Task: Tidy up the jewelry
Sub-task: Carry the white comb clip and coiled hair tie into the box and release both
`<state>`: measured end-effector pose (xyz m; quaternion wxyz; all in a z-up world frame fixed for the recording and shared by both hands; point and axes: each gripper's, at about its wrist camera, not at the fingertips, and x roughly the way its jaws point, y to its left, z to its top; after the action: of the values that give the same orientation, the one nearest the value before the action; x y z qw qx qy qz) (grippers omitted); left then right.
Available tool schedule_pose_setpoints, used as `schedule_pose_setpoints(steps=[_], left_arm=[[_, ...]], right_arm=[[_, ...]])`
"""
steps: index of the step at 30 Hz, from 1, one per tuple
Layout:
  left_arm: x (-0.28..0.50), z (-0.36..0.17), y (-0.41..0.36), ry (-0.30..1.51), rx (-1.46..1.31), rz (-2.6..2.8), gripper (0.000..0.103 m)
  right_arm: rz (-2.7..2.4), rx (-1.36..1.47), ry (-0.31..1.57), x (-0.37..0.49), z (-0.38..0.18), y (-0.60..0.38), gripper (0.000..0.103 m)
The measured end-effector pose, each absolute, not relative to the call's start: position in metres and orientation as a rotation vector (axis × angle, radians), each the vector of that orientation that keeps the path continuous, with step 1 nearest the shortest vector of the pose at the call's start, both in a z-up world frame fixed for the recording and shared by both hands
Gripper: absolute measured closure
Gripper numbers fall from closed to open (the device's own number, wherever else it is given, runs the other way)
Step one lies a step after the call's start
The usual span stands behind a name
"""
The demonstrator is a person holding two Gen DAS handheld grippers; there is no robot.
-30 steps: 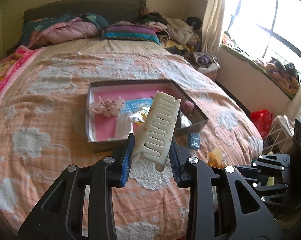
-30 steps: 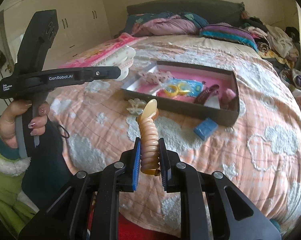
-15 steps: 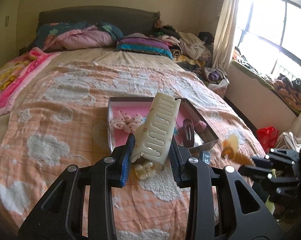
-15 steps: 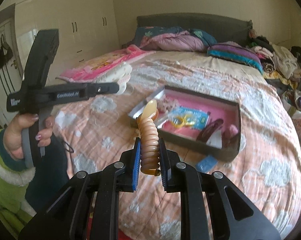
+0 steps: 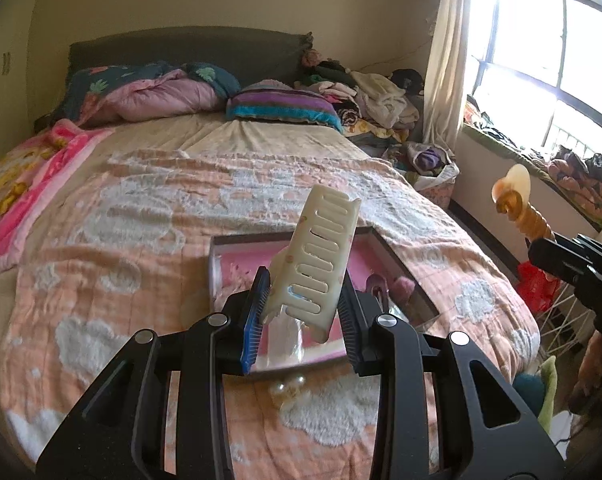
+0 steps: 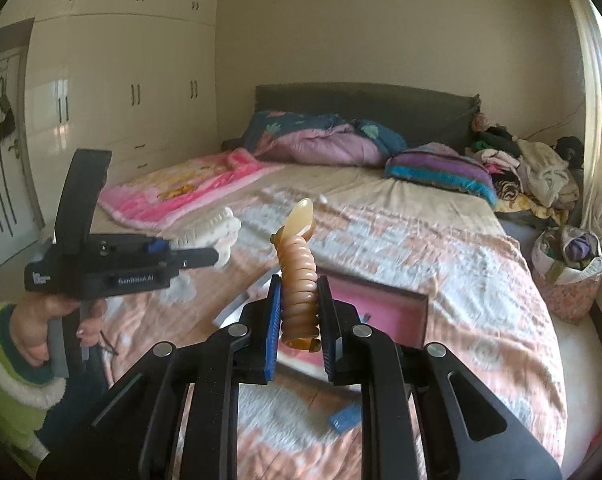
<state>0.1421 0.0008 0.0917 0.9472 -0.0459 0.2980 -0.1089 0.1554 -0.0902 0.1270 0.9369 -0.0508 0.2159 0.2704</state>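
My left gripper (image 5: 301, 316) is shut on a cream slotted hair clip (image 5: 321, 264) and holds it upright above the pink-lined tray (image 5: 397, 258) on the bed. My right gripper (image 6: 299, 328) is shut on an amber spiral hair clip (image 6: 299, 276), also raised over the tray (image 6: 419, 312). The right gripper and its clip (image 5: 521, 208) show at the right edge of the left wrist view. The left gripper with the cream clip (image 6: 217, 232) shows at the left of the right wrist view. A pearly hair piece (image 5: 287, 390) lies on the blanket before the tray.
The tray holds a dark clip (image 5: 375, 284) and a pink item (image 5: 401, 286). A small blue card (image 6: 345, 420) lies on the peach blanket (image 5: 141, 280). Pillows and clothes are piled at the headboard. A window and a red bag (image 5: 535, 284) are to the right.
Both grippers have risen and tilted up, still holding their clips. The tray now sits lower and is partly hidden behind the fingers in both views.
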Motion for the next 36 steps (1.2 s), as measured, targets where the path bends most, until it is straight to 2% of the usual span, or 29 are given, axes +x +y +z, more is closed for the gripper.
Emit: schedule_pose_setpoints(steps=[14, 36], left_arm=[[0.178, 0.093, -0.012, 0.617, -0.054, -0.217, 0.078], [0.230, -0.011, -0.006, 0.827, -0.076, -0.174, 0.078]], right_arm=[[0.482, -0.083, 0.468, 0.204, 0.118, -0.101, 0.087], [0.422, -0.041, 0.743, 0.285, -0.002, -0.093, 0.087]])
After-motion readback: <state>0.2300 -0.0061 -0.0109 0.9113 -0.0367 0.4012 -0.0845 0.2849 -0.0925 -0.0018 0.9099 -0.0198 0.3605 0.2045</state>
